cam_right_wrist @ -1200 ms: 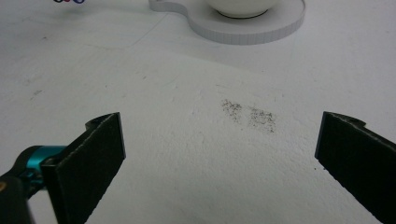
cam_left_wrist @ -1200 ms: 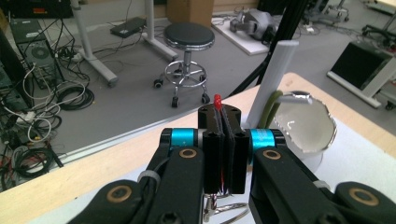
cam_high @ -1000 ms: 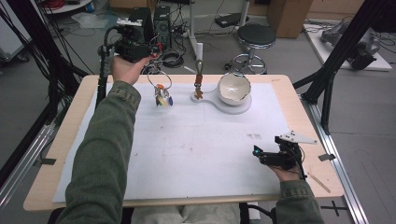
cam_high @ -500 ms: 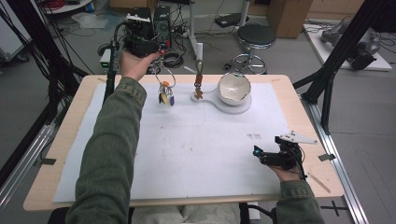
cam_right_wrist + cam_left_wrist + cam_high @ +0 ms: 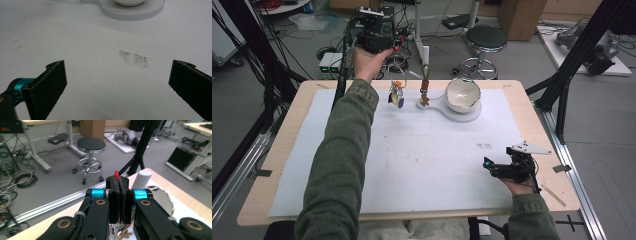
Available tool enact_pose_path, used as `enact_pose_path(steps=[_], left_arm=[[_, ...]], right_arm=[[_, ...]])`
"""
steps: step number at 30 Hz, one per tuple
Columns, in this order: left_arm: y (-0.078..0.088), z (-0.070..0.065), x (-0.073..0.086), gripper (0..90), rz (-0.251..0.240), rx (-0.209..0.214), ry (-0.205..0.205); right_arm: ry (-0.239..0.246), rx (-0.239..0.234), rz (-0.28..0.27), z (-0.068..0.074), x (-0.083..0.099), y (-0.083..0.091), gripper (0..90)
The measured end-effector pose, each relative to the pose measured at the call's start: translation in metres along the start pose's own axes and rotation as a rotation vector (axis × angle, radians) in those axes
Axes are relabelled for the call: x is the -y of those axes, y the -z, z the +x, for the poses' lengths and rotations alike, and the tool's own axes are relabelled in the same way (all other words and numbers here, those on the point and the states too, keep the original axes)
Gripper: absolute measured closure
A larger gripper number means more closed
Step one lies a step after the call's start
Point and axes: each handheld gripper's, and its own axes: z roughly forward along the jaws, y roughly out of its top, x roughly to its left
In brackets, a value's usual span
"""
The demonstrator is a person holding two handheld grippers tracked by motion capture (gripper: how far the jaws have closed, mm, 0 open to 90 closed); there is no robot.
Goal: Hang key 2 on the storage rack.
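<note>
Keyring (image 5: 395, 95) lifted higher, left gripper (image 5: 398, 42) clamped, right gripper (image 5: 486, 163) unmoved

A bunch of keys (image 5: 396, 95) on a ring is held dangling above the table's far edge. Orange and blue tags are seen among them.

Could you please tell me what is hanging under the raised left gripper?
A key bunch with orange and blue tags dangles under the left gripper, above the white mat. What the shut jaws pinch is mostly hidden.
</note>
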Motion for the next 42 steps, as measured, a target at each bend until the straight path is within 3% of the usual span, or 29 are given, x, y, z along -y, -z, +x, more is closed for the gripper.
enact_pose_path(steps=[3, 12, 16, 23, 29, 32, 42], left_arm=[[-0.005, -0.003, -0.002, 87.7, 0.005, -0.006, -0.017], [-0.028, -0.004, -0.006, 87.6, -0.011, 0.007, -0.004], [-0.04, -0.007, -0.004, 87.7, 0.008, 0.006, -0.017], [-0.047, -0.009, -0.003, 87.7, -0.005, 0.033, -0.004], [-0.055, -0.008, 0.001, 87.6, 0.014, 0.043, 0.007], [-0.06, -0.011, 0.001, 87.7, 0.047, 0.024, -0.033], [-0.072, -0.007, 0.006, 87.6, 0.054, 0.05, 0.006]], right_arm=[[-0.004, 0.0, -0.003, 0.0, 0.0, 0.001, 0.8], [-0.005, -0.002, -0.004, -0.001, 0.001, 0.001, 0.8], [-0.006, -0.007, 0.0, 0.0, 0.001, 0.0, 0.8], [-0.009, -0.008, -0.002, -0.001, 0.001, 0.001, 0.8], [-0.008, -0.009, 0.001, 0.0, 0.001, 0.001, 0.8], [-0.006, -0.012, -0.002, -0.001, 0.001, -0.001, 0.8], [0.0, -0.026, 0.002, 0.0, -0.001, -0.004, 0.8]])
